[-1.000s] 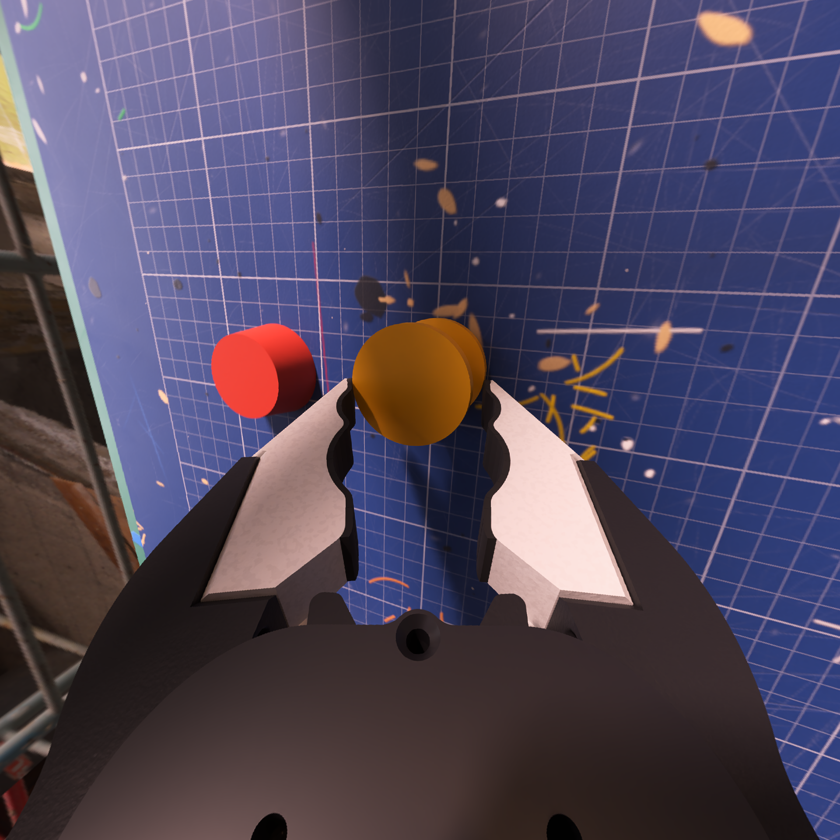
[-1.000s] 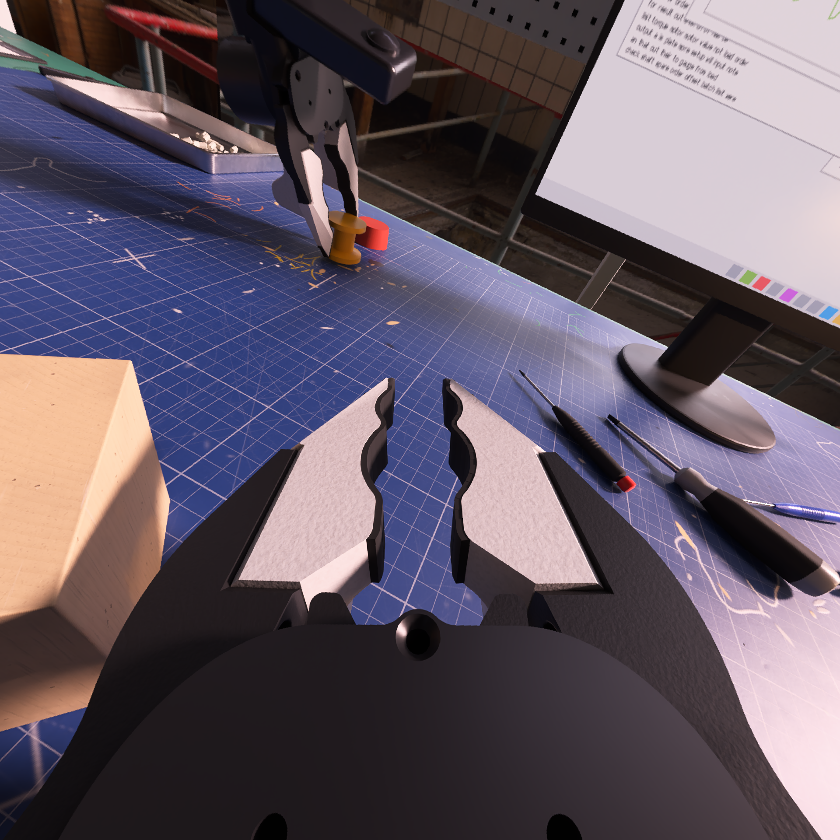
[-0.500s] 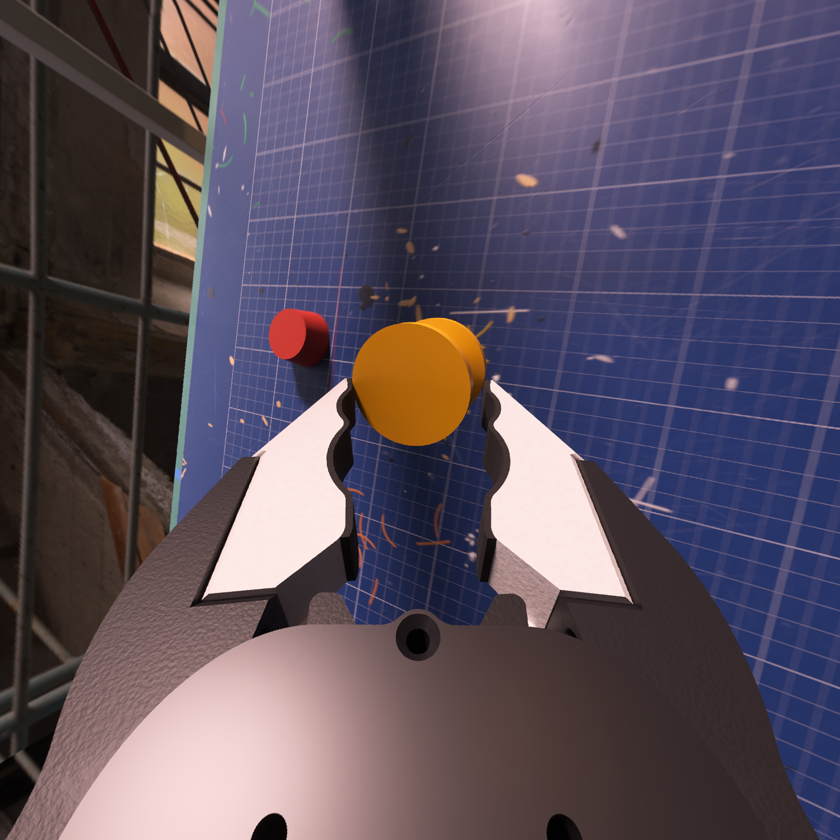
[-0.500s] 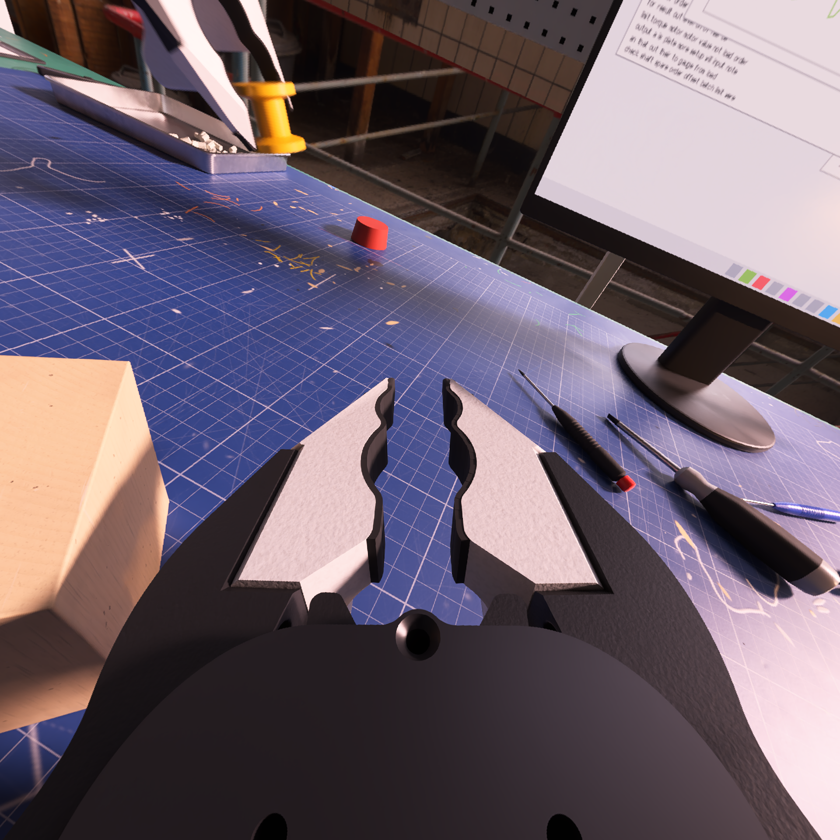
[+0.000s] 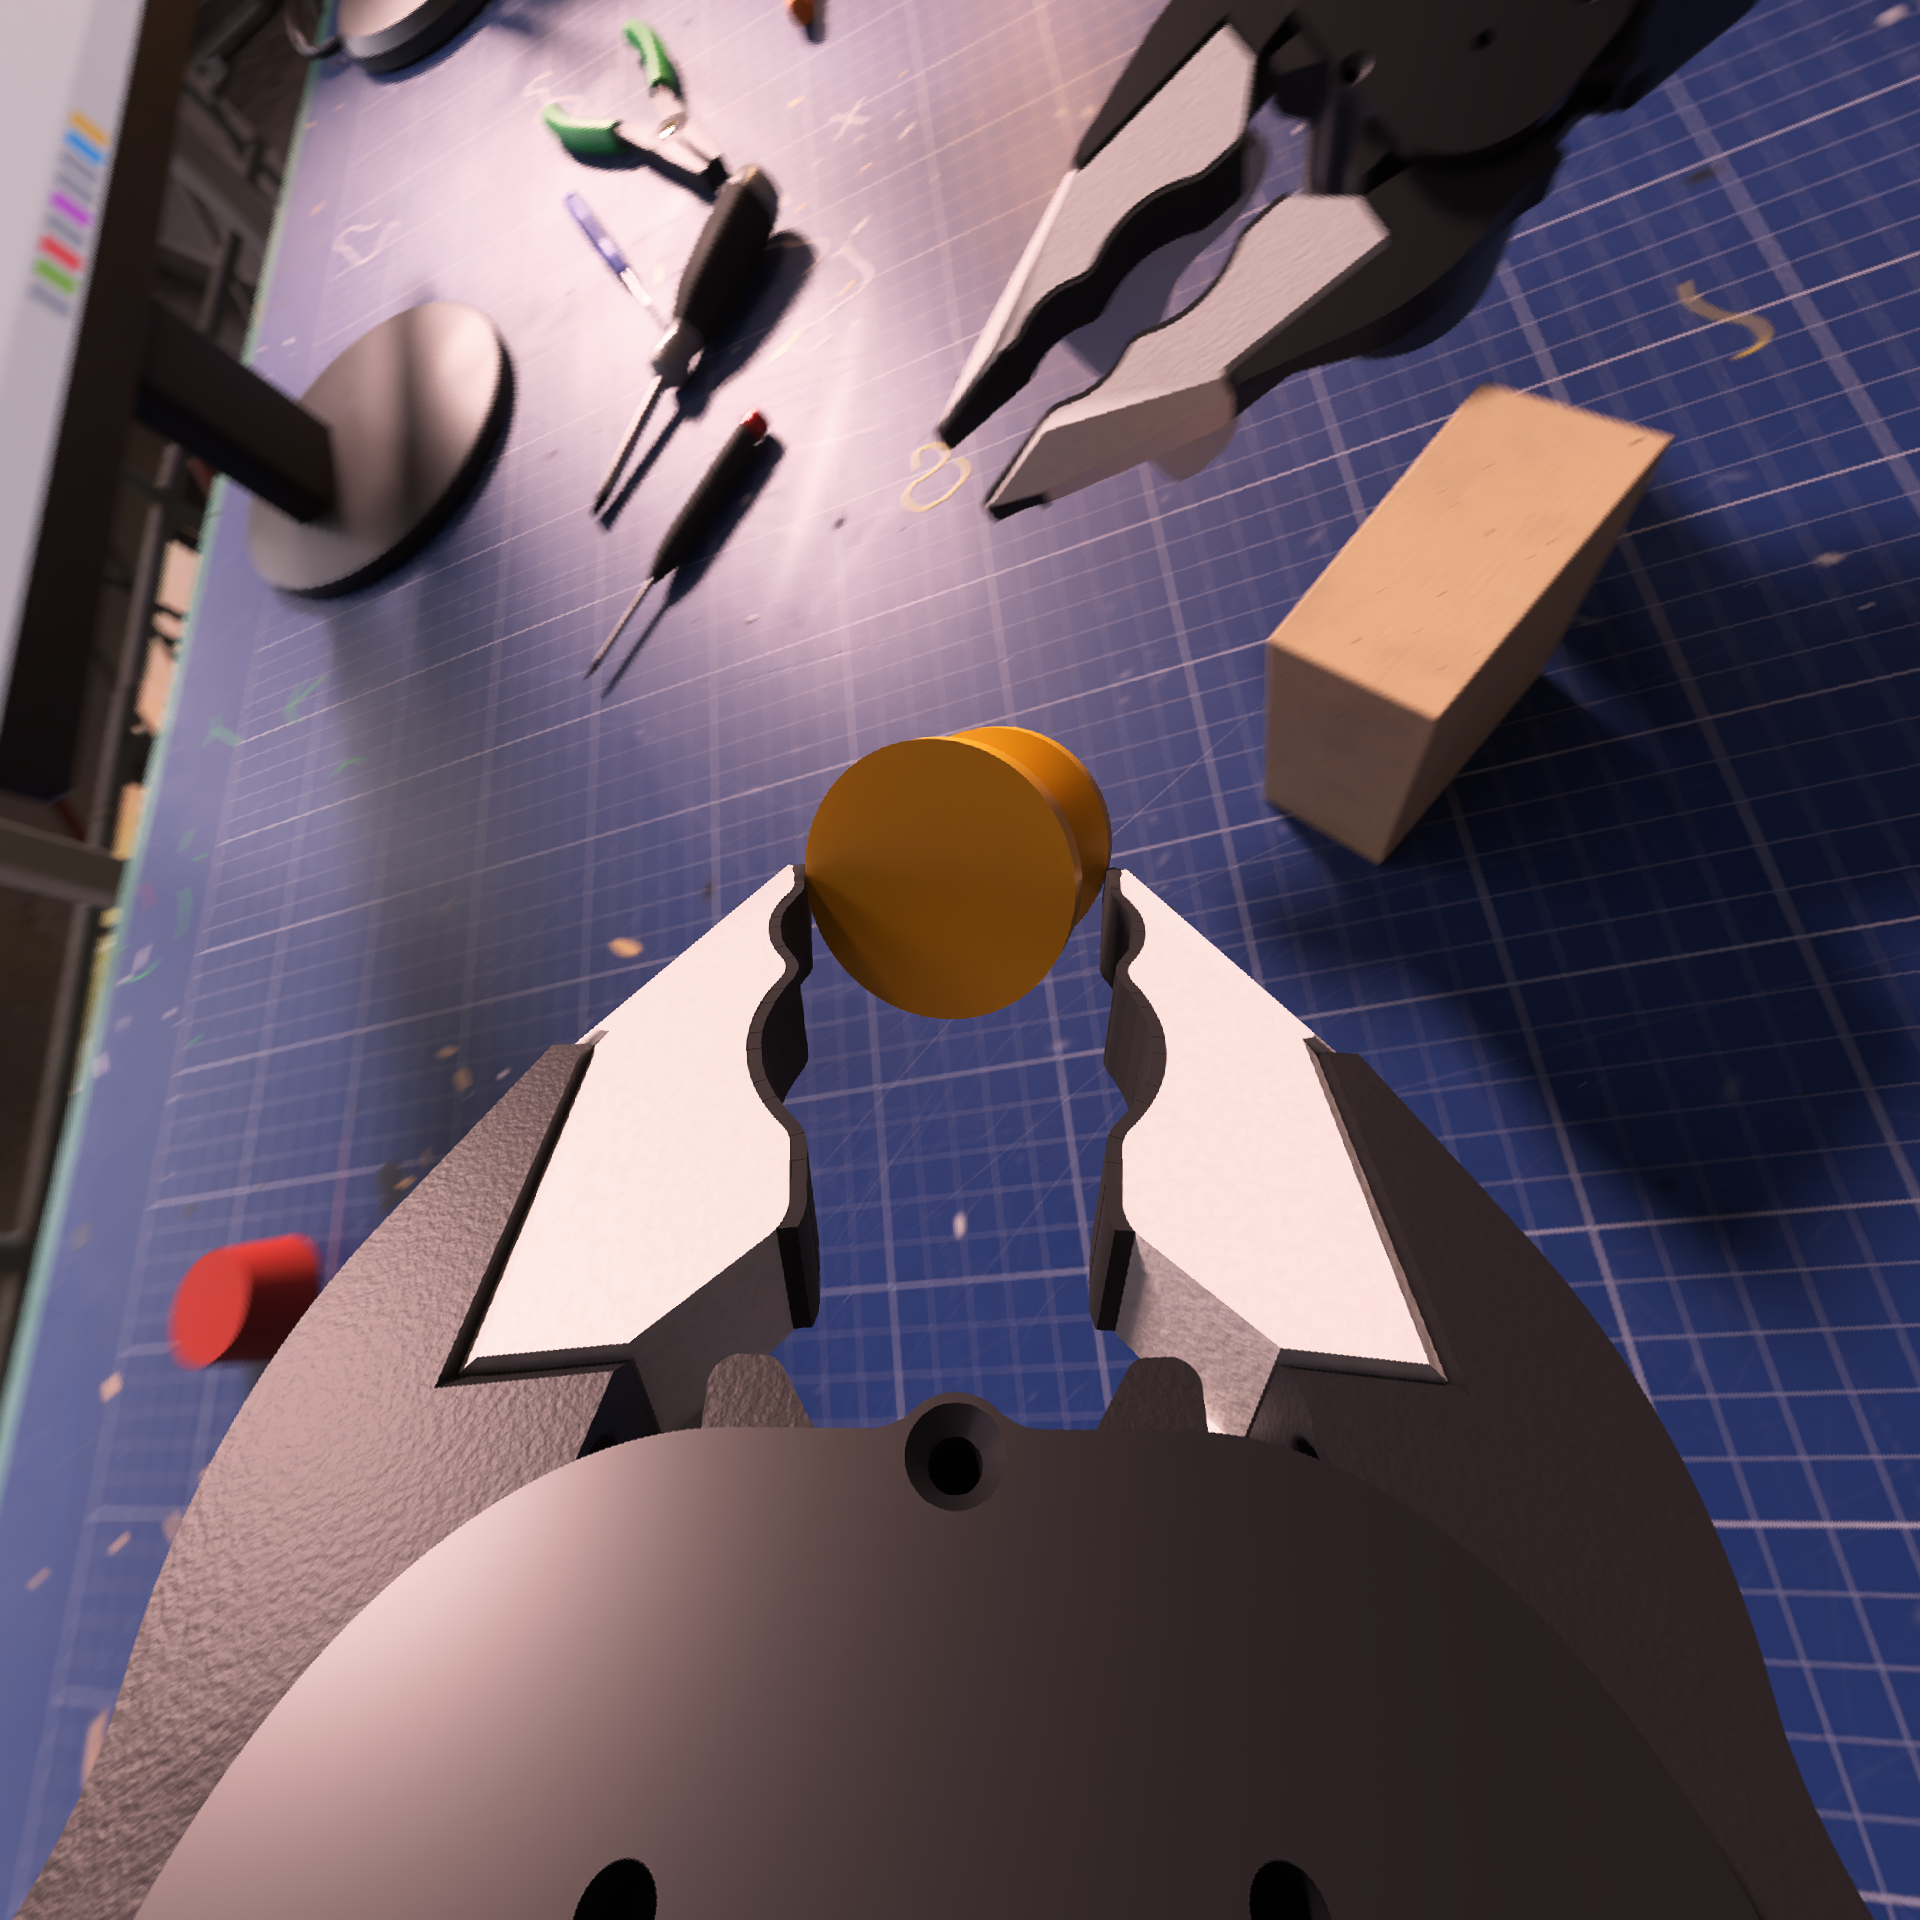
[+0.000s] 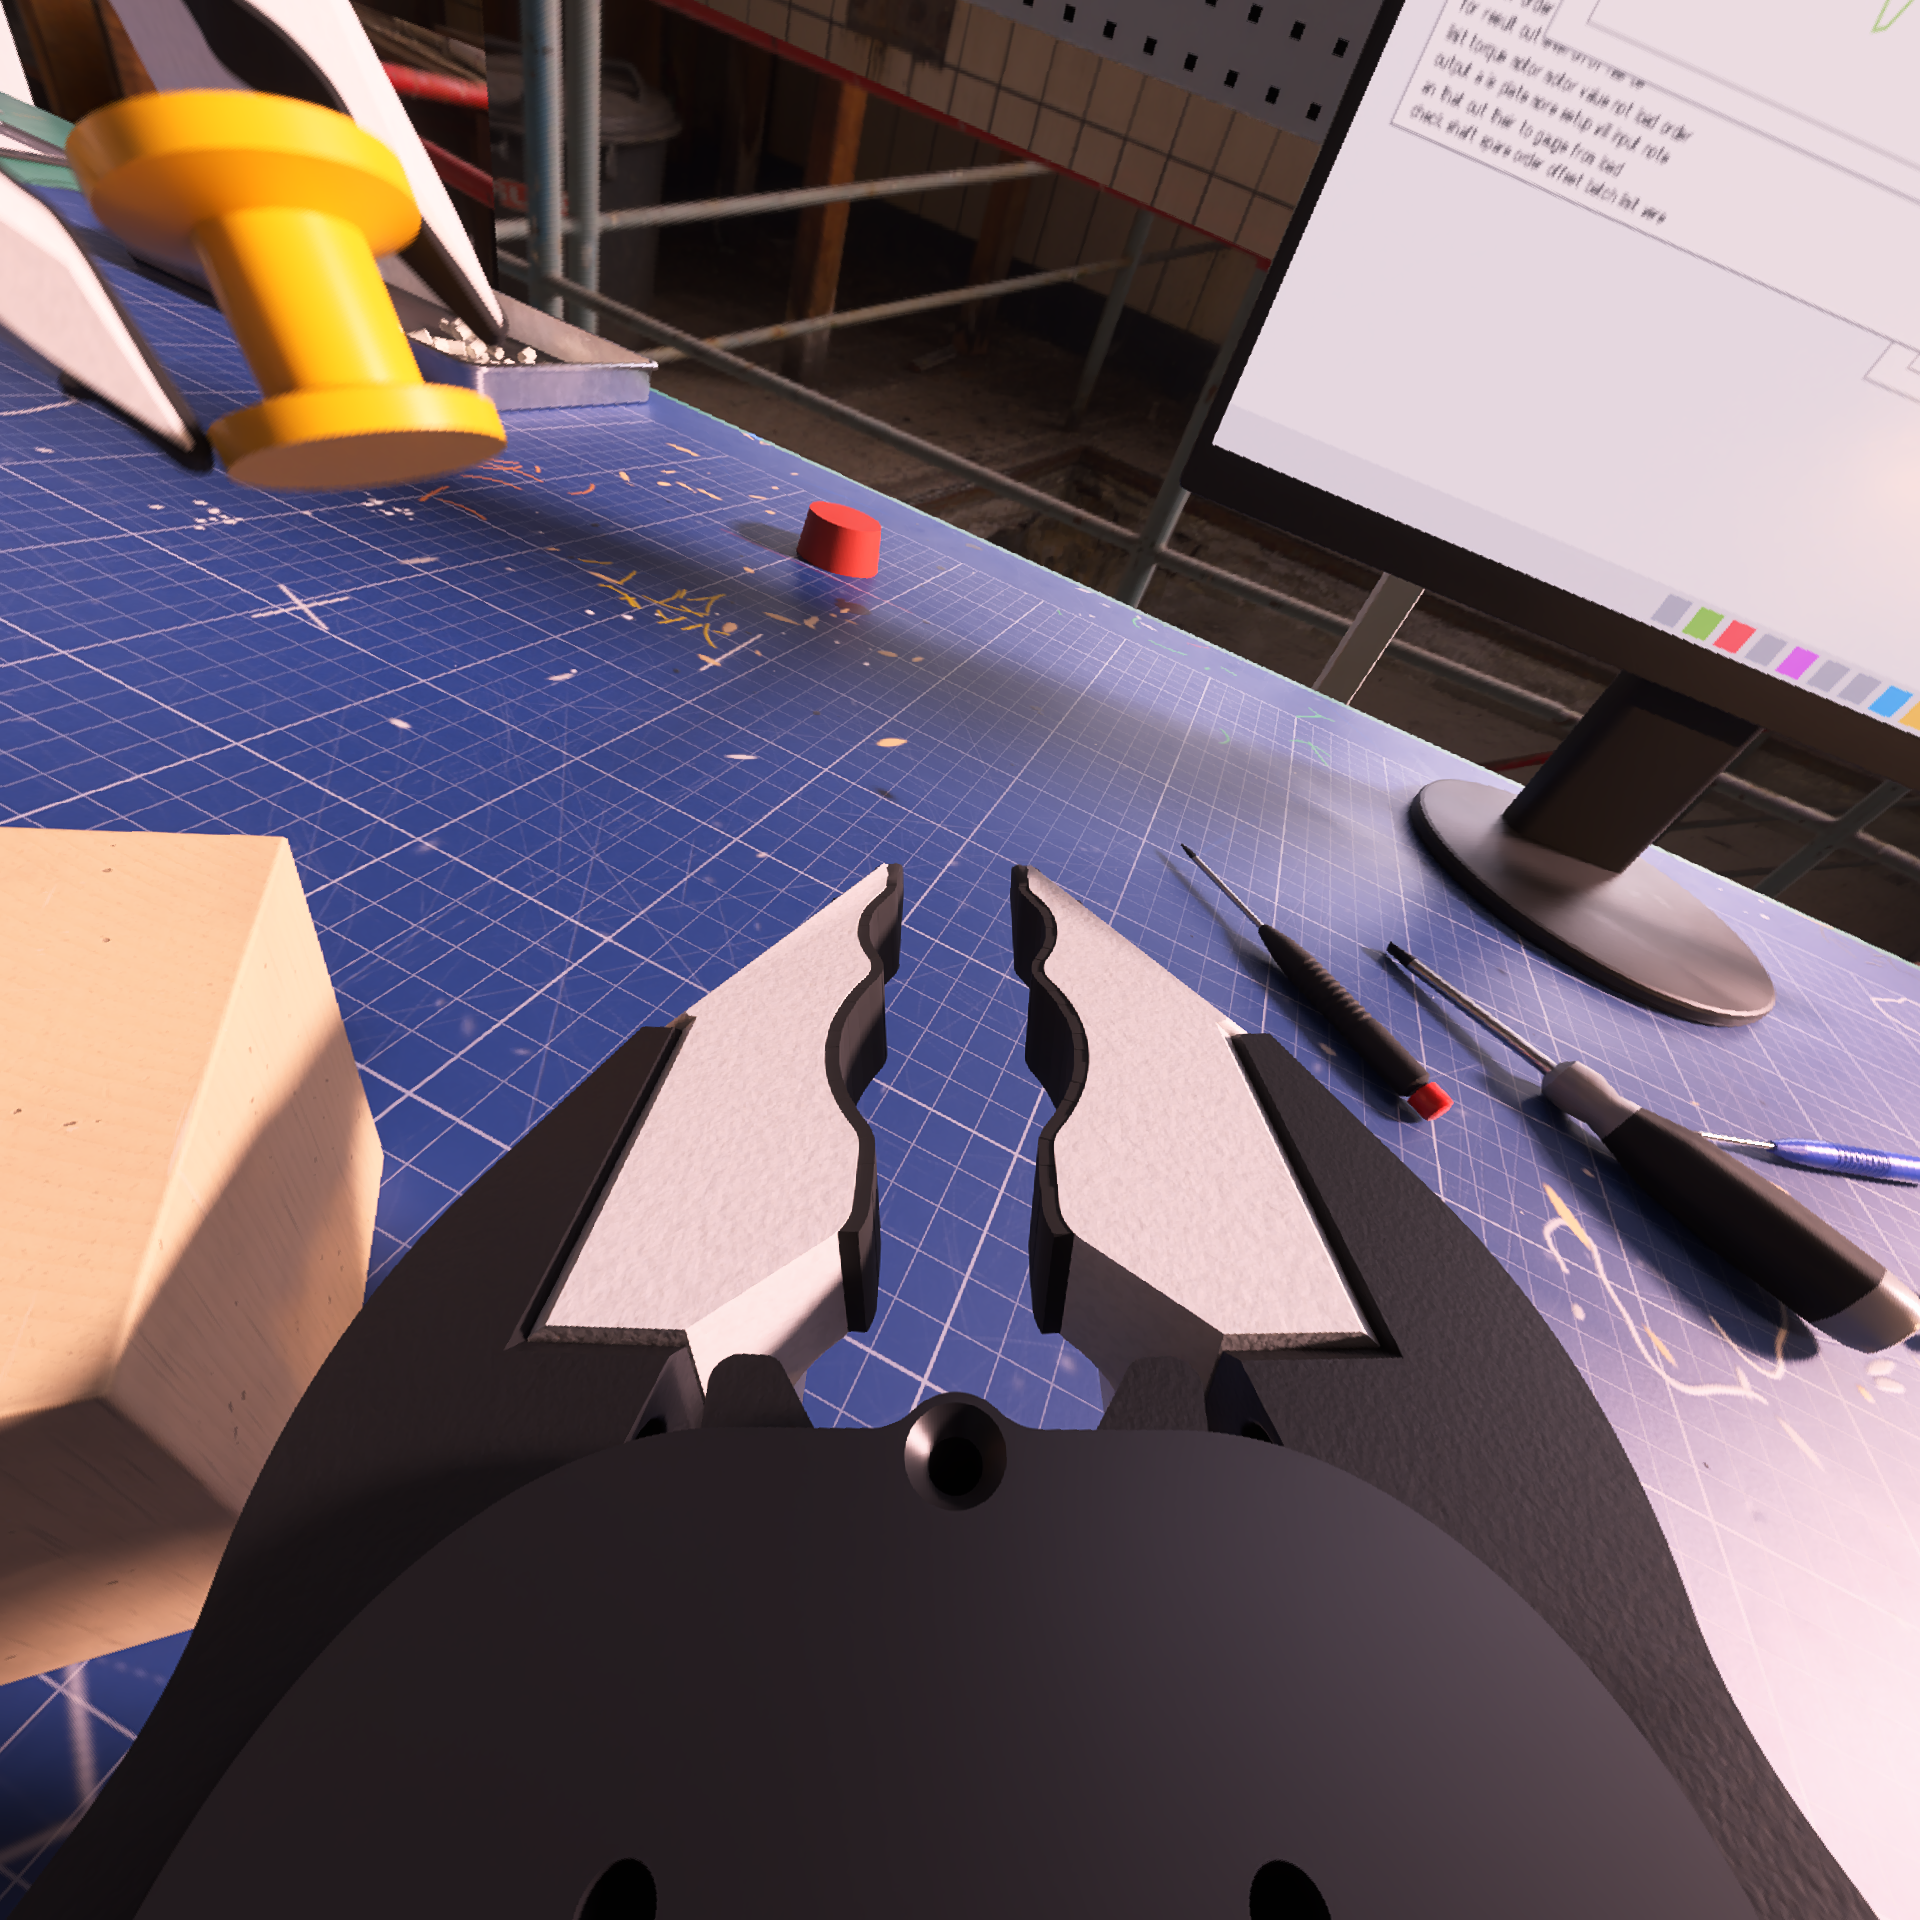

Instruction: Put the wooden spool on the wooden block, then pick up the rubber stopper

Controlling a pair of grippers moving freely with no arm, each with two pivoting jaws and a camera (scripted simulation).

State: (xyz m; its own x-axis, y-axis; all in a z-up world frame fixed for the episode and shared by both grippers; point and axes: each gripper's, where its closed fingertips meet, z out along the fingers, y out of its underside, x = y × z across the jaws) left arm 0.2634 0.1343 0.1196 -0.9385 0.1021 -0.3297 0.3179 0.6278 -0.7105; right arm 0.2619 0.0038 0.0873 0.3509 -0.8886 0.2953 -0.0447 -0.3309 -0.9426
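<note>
My left gripper (image 5: 951, 883) is shut on the orange wooden spool (image 5: 940, 883) and holds it in the air above the blue mat. In the right wrist view the spool (image 6: 291, 281) hangs at the top left in the left gripper (image 6: 343, 374). The pale wooden block (image 5: 1455, 623) lies on the mat ahead and to the right of the spool; it also shows in the right wrist view (image 6: 156, 1091). The red rubber stopper (image 5: 244, 1299) stands on the mat near the table edge (image 6: 840, 538). My right gripper (image 6: 956, 878) is narrowly open and empty, beside the block (image 5: 971, 473).
A monitor on a round base (image 6: 1590, 914) stands at the right. Two screwdrivers (image 6: 1340, 1008) (image 6: 1704, 1174) and a blue pen (image 6: 1839, 1158) lie near it. Green-handled pliers (image 5: 623, 114) lie farther off. A metal tray (image 6: 540, 364) sits behind the spool. The mat's edge (image 5: 62, 1174) is near the stopper.
My left gripper has lifted the spool off the mat, turned, and carried it away from the stopper toward the block. The right gripper has not moved.
</note>
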